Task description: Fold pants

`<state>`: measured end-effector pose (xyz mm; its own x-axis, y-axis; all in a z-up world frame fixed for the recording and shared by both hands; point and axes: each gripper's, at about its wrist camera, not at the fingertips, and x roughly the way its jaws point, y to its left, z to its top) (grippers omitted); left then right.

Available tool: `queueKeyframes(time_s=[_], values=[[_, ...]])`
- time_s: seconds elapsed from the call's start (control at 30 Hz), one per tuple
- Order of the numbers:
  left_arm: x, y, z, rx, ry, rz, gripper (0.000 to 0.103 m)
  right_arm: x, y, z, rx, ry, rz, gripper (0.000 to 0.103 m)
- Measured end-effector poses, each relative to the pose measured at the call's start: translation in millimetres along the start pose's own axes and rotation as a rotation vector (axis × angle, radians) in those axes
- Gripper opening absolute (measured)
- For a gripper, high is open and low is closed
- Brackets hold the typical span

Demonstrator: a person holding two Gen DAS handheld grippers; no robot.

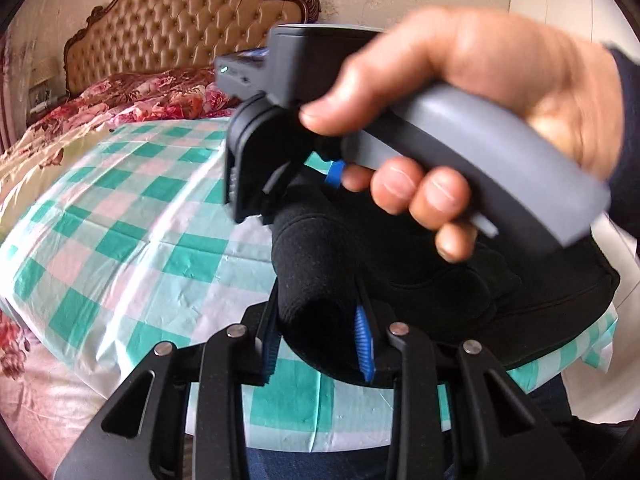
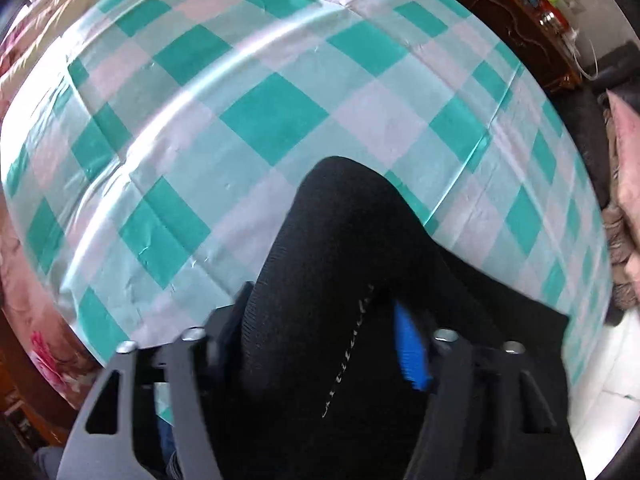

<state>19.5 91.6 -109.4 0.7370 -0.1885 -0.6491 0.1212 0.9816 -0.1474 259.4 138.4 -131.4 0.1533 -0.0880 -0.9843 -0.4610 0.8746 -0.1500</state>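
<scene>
Pants [image 1: 320,264] bunched lower centre, left claw [image 1: 320,336] and right claw [image 2: 320,344] each clamped on fabric. Risk: thick roll slips out, folds crooked on bed [image 2: 280,80].

Bright daylight is reflected as glare on the checked sheet [image 2: 224,92]; edges are bowed and vignetted; motion blur is seen on the hand [image 1: 480,120].

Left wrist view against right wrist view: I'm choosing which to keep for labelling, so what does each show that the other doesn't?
Only the left wrist view shows the right gripper in the person's right hand, and the tufted headboard. Only the right wrist view shows the dark wooden cabinet and the pale stitching on the fabric. Both show black pants pinched in a gripper, over the green checked sheet.
</scene>
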Motion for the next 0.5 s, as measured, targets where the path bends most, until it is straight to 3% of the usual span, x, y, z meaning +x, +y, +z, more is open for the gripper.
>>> queueKeyframes(time_s=[0.07, 0.1, 0.2, 0.3, 0.37, 0.5], values=[[1, 7, -3, -0.045, -0.011, -0.030, 0.034, -5, 1, -7, 0.013, -0.048, 0.006, 0.041], [0, 12, -4, -0.085, -0.018, -0.057, 0.041, -8, 1, -11, 0.023, -0.081, 0.003, 0.039], [-3, 33, -12, -0.257, -0.033, -0.113, 0.079, -12, -1, -19, 0.052, -0.141, 0.023, 0.036], [6, 46, -20, -0.363, -0.025, -0.151, 0.080, -18, -7, -25, 0.088, -0.178, 0.054, 0.035], [15, 47, -25, -0.397, -0.024, -0.175, 0.085, -20, -10, -26, 0.100, -0.192, 0.062, 0.035], [31, 43, -32, -0.453, -0.012, -0.237, 0.085, -22, -12, -28, 0.098, -0.227, 0.053, 0.034]])
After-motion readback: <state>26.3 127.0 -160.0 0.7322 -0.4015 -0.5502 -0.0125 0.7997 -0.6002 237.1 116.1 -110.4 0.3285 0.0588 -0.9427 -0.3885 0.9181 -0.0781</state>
